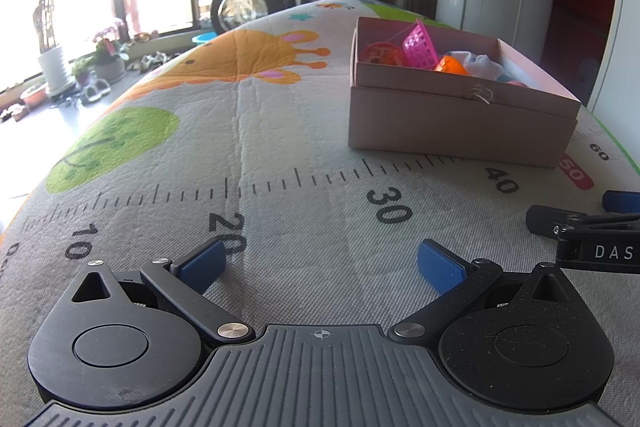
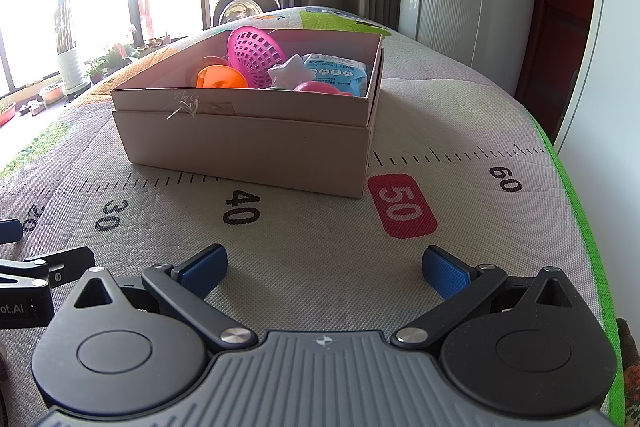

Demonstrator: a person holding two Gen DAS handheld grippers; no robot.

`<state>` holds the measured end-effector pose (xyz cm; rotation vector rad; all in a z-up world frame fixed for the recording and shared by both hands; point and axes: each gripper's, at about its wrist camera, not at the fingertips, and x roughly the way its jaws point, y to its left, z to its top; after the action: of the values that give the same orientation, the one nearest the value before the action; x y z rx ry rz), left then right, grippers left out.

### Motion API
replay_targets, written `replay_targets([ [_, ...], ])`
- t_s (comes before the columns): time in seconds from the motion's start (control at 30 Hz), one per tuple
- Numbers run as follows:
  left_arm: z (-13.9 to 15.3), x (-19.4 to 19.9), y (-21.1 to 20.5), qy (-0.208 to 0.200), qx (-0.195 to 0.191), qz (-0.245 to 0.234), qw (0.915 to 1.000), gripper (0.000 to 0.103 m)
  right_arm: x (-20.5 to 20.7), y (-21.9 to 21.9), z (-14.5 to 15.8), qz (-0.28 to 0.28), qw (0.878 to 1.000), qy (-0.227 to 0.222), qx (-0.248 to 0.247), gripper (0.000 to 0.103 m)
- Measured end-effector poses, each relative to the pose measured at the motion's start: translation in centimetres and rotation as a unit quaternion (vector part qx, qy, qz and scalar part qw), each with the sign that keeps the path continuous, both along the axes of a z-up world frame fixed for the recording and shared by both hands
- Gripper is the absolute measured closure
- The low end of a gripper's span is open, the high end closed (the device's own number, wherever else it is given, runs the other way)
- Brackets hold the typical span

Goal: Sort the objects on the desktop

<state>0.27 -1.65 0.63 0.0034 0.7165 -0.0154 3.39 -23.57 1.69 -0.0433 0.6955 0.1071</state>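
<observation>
A pale pink cardboard box [image 1: 460,123] stands on the play mat, also in the right wrist view [image 2: 248,147]. In it lie a pink mesh basket [image 2: 256,55], an orange ball [image 2: 220,79], a white star [image 2: 290,71], a blue wipes pack [image 2: 340,73] and a pink toy [image 2: 316,87]. My left gripper [image 1: 322,267] is open and empty, low over the mat near the 20–30 marks. My right gripper [image 2: 324,269] is open and empty, in front of the box near the 40–50 marks.
The mat [image 1: 256,131] carries a printed ruler and a giraffe picture. Its green edge [image 2: 576,211] runs along the right, beside a white wall. Windows, potted plants [image 1: 54,63] and a round black object [image 1: 244,5] lie beyond the far edge.
</observation>
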Motion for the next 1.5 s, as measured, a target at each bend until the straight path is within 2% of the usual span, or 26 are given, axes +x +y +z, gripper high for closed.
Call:
replay_targets([
  [1.5, 0.15, -0.04, 0.17, 0.001, -0.005, -0.004, 1.0000, 0.000, 0.02, 0.03, -0.04, 0.000, 1.000, 0.000, 0.000, 0.000],
])
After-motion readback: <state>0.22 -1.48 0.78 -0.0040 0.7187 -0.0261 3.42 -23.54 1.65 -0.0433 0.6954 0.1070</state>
